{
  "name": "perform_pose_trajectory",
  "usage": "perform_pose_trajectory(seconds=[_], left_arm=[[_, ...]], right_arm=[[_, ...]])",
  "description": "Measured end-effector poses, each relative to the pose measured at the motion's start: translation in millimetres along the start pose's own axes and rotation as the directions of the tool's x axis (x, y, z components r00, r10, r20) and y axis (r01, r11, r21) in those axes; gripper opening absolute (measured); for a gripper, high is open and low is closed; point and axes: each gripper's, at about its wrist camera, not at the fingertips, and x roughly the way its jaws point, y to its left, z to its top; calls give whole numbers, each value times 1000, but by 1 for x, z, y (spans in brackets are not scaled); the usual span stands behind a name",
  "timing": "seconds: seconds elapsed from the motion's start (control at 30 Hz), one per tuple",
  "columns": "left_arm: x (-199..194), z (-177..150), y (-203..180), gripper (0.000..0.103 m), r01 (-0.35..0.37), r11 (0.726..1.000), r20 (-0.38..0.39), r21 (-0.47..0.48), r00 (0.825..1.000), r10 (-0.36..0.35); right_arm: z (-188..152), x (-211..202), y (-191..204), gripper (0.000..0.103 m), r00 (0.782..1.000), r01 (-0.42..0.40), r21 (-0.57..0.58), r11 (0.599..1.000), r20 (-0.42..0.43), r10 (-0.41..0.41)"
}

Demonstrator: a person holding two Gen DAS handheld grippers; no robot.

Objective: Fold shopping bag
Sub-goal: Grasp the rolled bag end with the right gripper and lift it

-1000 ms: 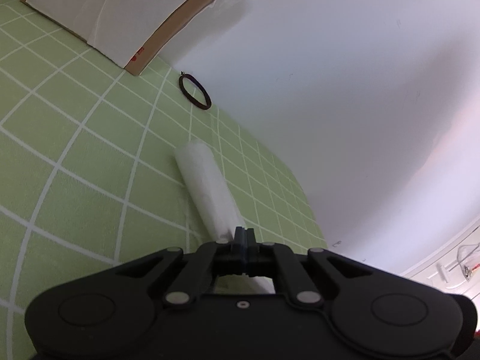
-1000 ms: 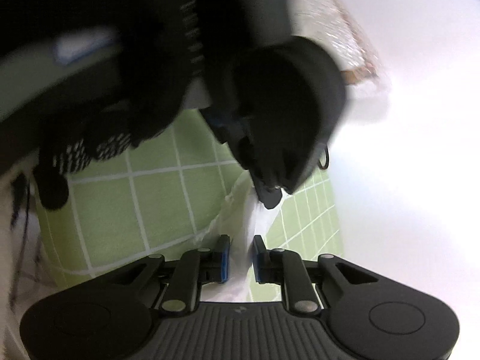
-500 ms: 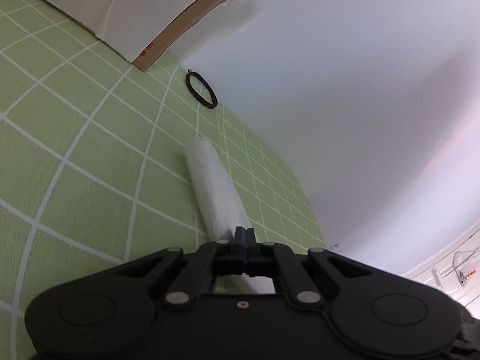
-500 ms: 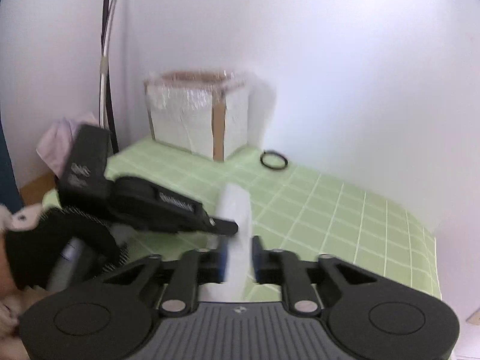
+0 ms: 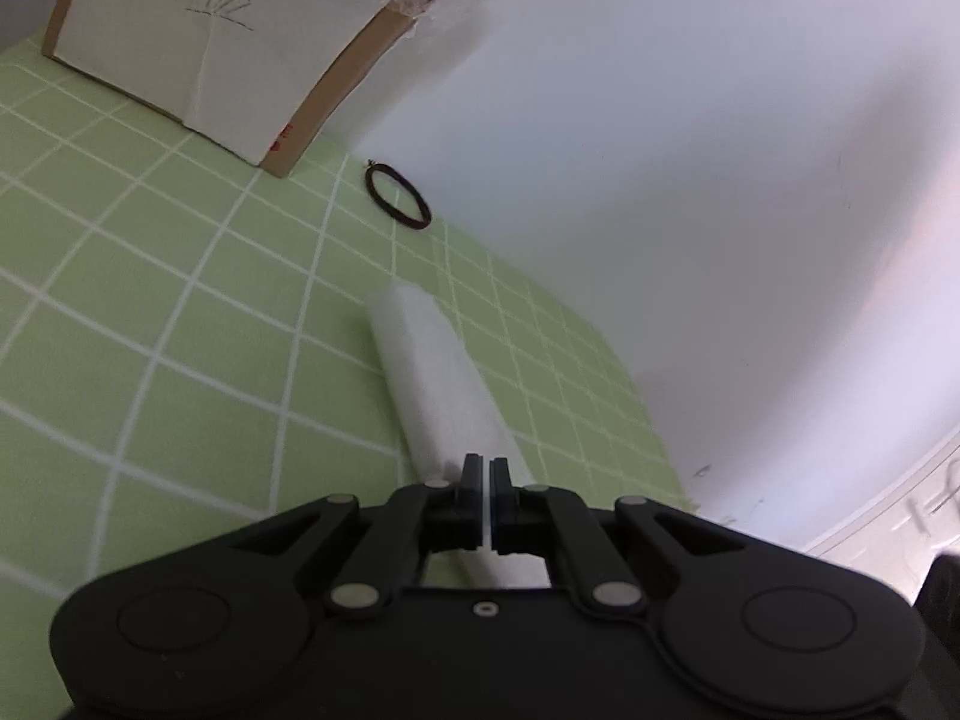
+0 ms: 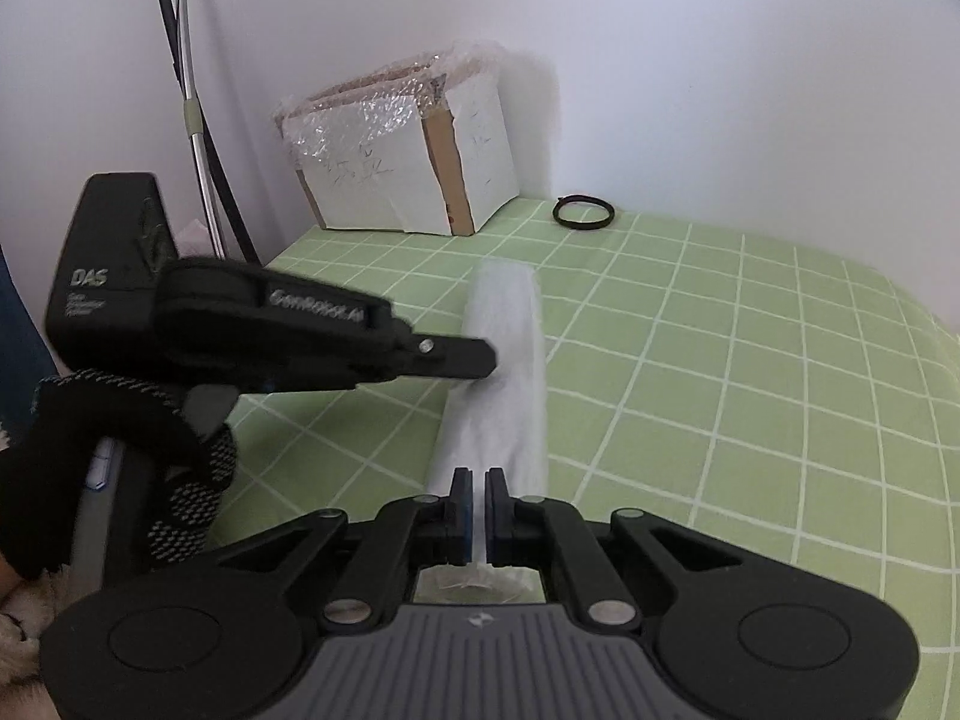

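The shopping bag (image 6: 501,384), folded to a narrow strip, lay on the green checked desk (image 6: 750,360). Both jaws were clamped on it: the right gripper (image 6: 478,483) at its near end, the left gripper (image 5: 485,468) mid-strip. Uneven pulling risked slippage, undoing the fold.

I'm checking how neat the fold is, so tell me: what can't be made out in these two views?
- Bag, near end: right wrist view, hidden under the right claw; left wrist view, under the left claw.
- Bag's middle: right wrist view, crossed by the left claw.
- Writing on the box: left wrist view, cut off by the top edge.
- Box contents: right wrist view, behind bubble wrap.
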Motion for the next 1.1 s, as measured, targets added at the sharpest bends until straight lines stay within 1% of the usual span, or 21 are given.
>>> perform_pose_trajectory(seconds=[0.13, 0.17, 0.27, 0.37, 0.4, 0.47, 0.53, 0.6, 0.7, 0.77, 0.87, 0.93, 1.0, 1.1], left_arm=[[0, -4, 14, 2, 27, 998, 14, -51, 1000, -27], [0, -4, 18, 2, 36, 997, 14, -61, 999, -35], [1, -3, 23, 2, 46, 997, 8, -65, 999, -45], [4, -2, 28, 2, 61, 995, 5, -84, 998, -61], [5, -2, 29, 2, 67, 994, 4, -90, 998, -67], [8, -1, 31, 2, 76, 992, 1, -101, 997, -77], [11, -1, 31, 2, 81, 991, -3, -104, 997, -82], [12, 1, 33, 2, 86, 991, -7, -106, 996, -88], [13, 3, 35, 2, 97, 989, -18, -109, 995, -99], [14, 4, 37, 2, 106, 988, -26, -111, 994, -109], [17, 6, 38, 2, 119, 988, -38, -102, 992, -123], [19, 7, 39, 2, 128, 987, -45, -99, 990, -133], [21, 8, 39, 2, 135, 986, -50, -96, 989, -140], [23, 9, 40, 2, 145, 986, -59, -87, 987, -151]], right_arm=[[5, 1, -11, 3, 999, -42, 51, 998, -2, 42], [7, 0, -15, 4, 998, -57, 68, 996, 3, 57], [14, 4, -32, 11, 994, -106, 133, 985, 33, 103], [27, 20, -47, 12, 989, -148, 164, 975, 42, 142], [32, 26, -51, 12, 988, -156, 169, 973, 39, 151], [44, 40, -60, 16, 986, -170, 177, 969, 29, 167], [54, 52, -67, 16, 984, -174, 183, 968, 1, 176], [62, 62, -74, 17, 975, -214, 197, 957, -15, 221], [69, 76, -85, 21, 950, -291, 230, 928, -44, 309], [75, 84, -93, 26, 927, -343, 257, 904, -61, 369], [84, 96, -105, 28, 883, -414, 318, 853, -88, 462], [90, 104, -109, 28, 851, -455, 330, 827, -113, 513], [97, 110, -108, 28, 826, -482, 308, 821, -153, 542], [104, 111, -106, 28, 796, -508, 271, 818, -216, 565]])
